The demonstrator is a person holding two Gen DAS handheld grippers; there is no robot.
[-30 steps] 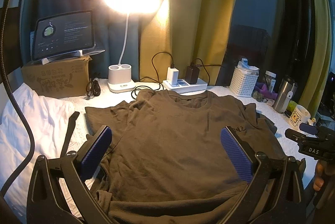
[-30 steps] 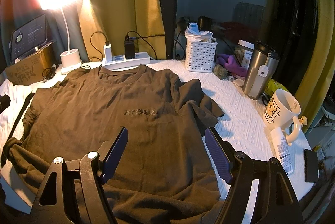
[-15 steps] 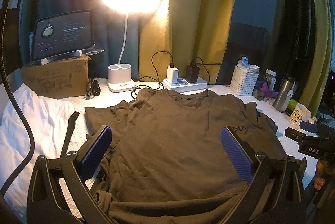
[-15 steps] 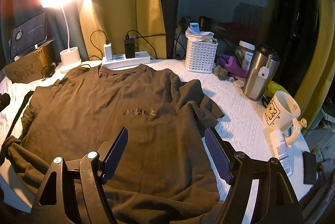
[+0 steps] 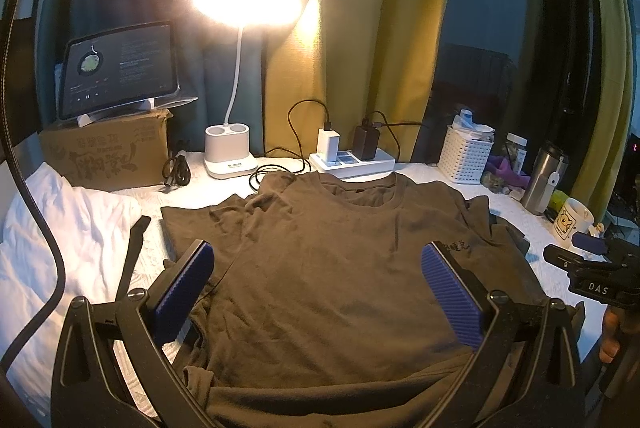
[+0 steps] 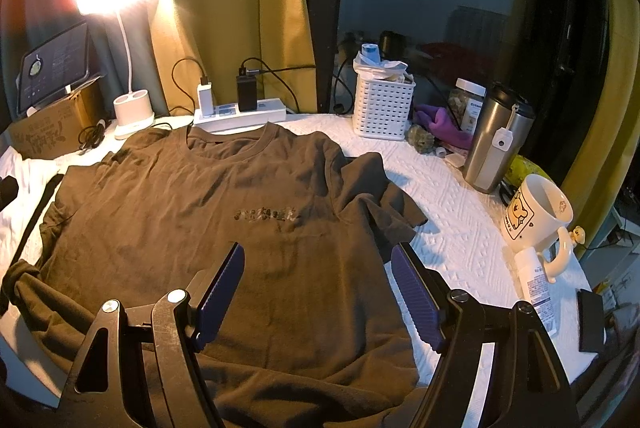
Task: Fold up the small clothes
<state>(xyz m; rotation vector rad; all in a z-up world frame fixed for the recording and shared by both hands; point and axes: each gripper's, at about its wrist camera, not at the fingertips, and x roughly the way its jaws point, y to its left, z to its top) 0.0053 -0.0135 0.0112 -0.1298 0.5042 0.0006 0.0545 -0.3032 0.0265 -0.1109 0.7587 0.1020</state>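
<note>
Shirt lies spread face-up across the white table cover, collar toward the power strip and lamp, hem bunched at the near edge under both tools. Little has changed over the past second: the brown tee sits in the same place with the same creases, and the left gripper and right gripper have barely drifted, each hovering above the lower half of the cloth with jaws wide apart and nothing between the blue pads. The right sleeve remains rumpled and partly doubled over on itself, while the left sleeve lies flatter beside a white cloth. Folding, by the look of it, has not begun; the pause suggests a grip is being chosen. A mug and steel tumbler stand near the right sleeve and could be knocked by a wide swing.
</note>
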